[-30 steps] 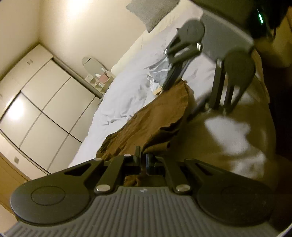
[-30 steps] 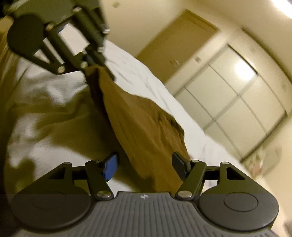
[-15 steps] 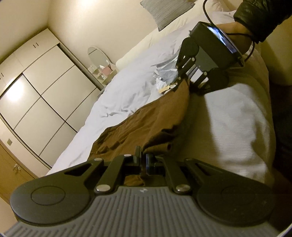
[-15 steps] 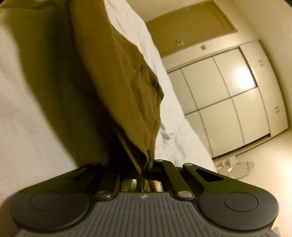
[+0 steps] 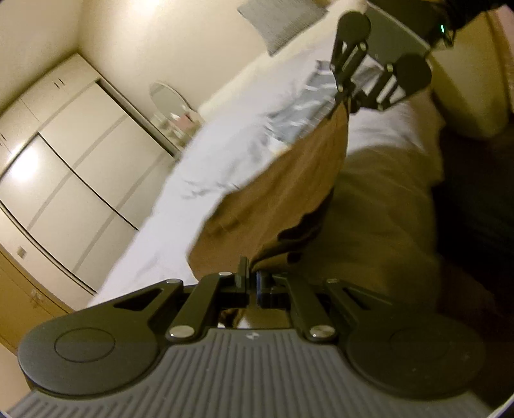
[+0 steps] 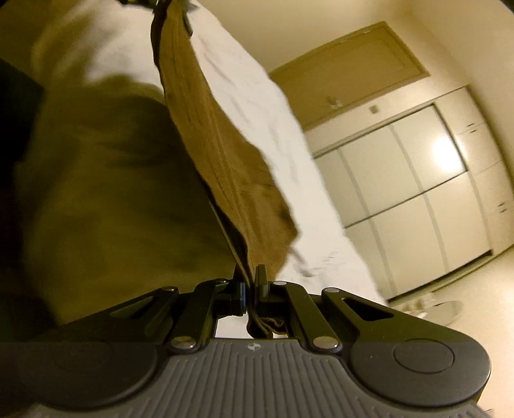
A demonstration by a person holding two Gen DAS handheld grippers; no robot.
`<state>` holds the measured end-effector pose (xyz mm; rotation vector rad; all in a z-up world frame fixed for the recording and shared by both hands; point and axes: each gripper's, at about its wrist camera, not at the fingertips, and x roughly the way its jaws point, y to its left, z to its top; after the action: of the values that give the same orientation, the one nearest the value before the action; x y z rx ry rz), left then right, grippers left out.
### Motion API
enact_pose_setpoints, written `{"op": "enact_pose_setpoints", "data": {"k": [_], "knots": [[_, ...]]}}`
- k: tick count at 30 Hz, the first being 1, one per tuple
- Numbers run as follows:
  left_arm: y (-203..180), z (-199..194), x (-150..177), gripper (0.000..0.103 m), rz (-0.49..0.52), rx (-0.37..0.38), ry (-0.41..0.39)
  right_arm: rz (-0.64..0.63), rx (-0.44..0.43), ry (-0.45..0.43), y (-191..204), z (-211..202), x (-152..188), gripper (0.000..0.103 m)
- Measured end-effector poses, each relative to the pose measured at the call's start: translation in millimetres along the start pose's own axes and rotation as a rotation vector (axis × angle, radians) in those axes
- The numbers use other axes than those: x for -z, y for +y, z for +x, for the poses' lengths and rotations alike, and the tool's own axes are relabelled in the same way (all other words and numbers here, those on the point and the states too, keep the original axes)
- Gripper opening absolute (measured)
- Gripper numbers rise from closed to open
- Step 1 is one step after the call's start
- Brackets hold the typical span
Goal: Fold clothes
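A brown garment hangs stretched between both grippers above a bed with white bedding. My left gripper is shut on one end of the cloth. At the far end, in the left wrist view, the right gripper pinches the other corner, held by a person's dark sleeve. In the right wrist view, the right gripper is shut on the brown garment, which runs taut up toward the top edge. The lower part of the cloth sags to the bed.
A crumpled grey-white garment lies on the bed beyond the brown one. A grey pillow sits at the headboard. White sliding wardrobe doors and a small vanity with a round mirror line the wall. A wooden door stands beyond.
The right gripper, open a second ago, has shut on the garment's corner. Both grippers have since lifted and pulled apart, drawing the brown cloth taut off the bed.
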<state>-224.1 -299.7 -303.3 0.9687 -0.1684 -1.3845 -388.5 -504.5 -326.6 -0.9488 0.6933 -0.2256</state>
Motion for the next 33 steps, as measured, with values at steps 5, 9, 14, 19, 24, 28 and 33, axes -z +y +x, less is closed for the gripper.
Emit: {"op": "enact_pose_setpoints", "data": {"k": [5,9,14,19,24,28,33], "knots": [[-29.5,-13.9,23.2,0.003,-0.078,0.036,0.046,0.032,-0.104,0.036,35.2,-11.1,2.5,0.0],[-33.4,-12.1,28.8,0.003,-0.111,0.032,0.045,0.036,-0.109,0.051,34.3,-3.1,4.8,0.0],[-41.7,-5.9,30.5,0.003,-0.076,0.038,0.057,0.034,-0.109,0.051,28.6,5.9,6.2,0.0],[-59.1,-1.2,36.9,0.003,-0.042,0.049,0.085,0.022,-0.118,0.058,45.3,-18.7,11.6,0.0],[-60.4,8.9,37.5,0.005,-0.039,0.056,0.099,0.031,-0.129,0.068,47.9,-11.5,15.9,0.0],[-60.7,6.2,43.4,0.008,-0.021,0.075,0.126,0.002,-0.166,0.077,53.1,-1.7,20.6,0.0],[-49.2,-4.5,60.8,0.007,-0.072,0.04,0.164,0.043,-0.178,0.076,51.5,-2.7,22.7,0.0]]}}
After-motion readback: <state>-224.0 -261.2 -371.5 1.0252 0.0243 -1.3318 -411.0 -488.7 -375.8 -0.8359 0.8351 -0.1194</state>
